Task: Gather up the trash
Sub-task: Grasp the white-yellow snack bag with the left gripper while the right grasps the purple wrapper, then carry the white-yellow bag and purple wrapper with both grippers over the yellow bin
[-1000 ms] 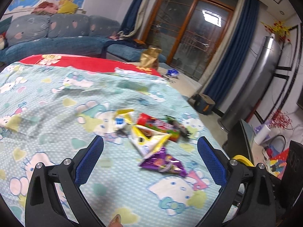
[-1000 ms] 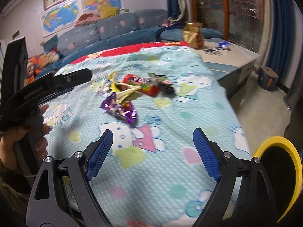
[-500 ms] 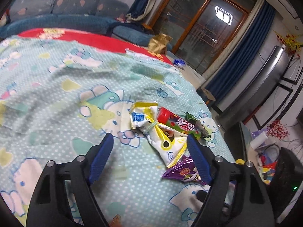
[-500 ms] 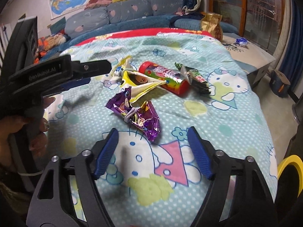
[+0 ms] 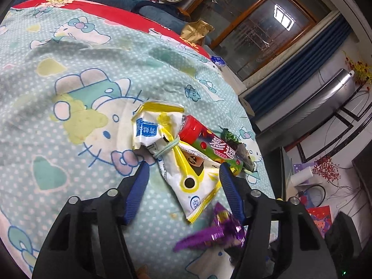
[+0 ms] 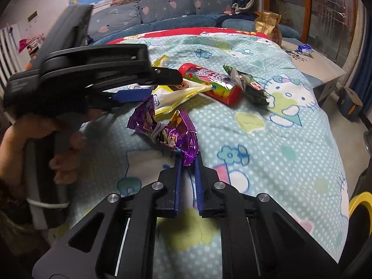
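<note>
The right gripper [image 6: 187,159] had clenched its blue ribbed jaws on the lower corner of a crinkled purple foil wrapper [image 6: 167,130], which was cinched at its middle by a pale elastic band and lay on the bed's soft teal polka-dot cartoon-cat blanket [image 6: 267,144].

The left gripper [image 5: 182,174] straddled a glossy white-and-yellow snack packet [image 5: 186,176] with its jaws half spread. They had just been closing, the packet lay between them, and the pads stood clear of it on either side. That packet was flat and tapering, tied near its top with a light green elastic band, its crumpled upper flap showing a blue label.

Touching the packet's far edge lay a cylindrical candy tube [image 5: 209,144] with a red cap and a shiny multicoloured sleeve. Against the tube's far end sat a crumpled dark green wrapper [image 5: 234,139].

In the right wrist view, a hand [image 6: 34,139] gripped the left gripper's black handle at the left edge, and a curved yellow rim [image 6: 358,202] showed at the lower right.
</note>
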A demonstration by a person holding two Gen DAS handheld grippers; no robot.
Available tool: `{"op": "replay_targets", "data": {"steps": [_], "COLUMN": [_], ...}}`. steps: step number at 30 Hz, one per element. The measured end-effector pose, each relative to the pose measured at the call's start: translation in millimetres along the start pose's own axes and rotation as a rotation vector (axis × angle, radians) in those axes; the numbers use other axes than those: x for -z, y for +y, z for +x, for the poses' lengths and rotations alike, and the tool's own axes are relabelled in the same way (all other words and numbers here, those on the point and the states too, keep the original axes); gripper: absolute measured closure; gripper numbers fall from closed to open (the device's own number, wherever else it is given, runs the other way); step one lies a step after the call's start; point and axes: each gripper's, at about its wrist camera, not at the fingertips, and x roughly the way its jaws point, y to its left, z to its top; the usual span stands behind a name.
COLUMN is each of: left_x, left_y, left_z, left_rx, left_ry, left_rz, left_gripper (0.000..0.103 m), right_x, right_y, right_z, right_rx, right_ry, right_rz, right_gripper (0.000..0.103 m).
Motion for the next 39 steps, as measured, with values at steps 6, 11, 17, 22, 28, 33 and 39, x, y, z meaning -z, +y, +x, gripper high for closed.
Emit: {"op": "replay_targets", "data": {"steps": [6, 11, 17, 22, 28, 33, 39], "left_x": [2, 11, 28, 38, 46, 49, 52], "left_y": [0, -4, -17, -28, -34, -40, -55], "left_z": [6, -9, -30, -49, -63, -79, -104], "left_rx": [-0.034, -0.037, -0.033, -0.040, -0.043, -0.025, 0.010], "left_ry": [-0.001, -0.031, -0.077, -0.121, -0.135, -0.158, -0.196], "left_rz": [-0.005, 0.015, 0.086, 0.139, 0.164, 0.180, 0.214], "left_gripper": [0.072, 0.079, 0.081, 0.081, 0.081, 0.081, 0.081], "right_x": [14, 19, 25, 31, 34, 31, 26], "right_y": [-7, -15, -23, -30, -40, -42, -35], "right_z": [-16, -24, -36, -48, -58, -61, -50], "right_rx": [-0.001, -0.001, -0.004, -0.010, -0.001, -0.008, -0.028], "right_ry": [-0.014, -0.015, -0.031, -0.040, -0.054, -0.076, -0.084], "right_rz": [0.035, 0.068, 0.094, 0.116, 0.141, 0.153, 0.121], "right_gripper": [0.097, 0.098, 0.099, 0.103, 0.103, 0.096, 0.075]}}
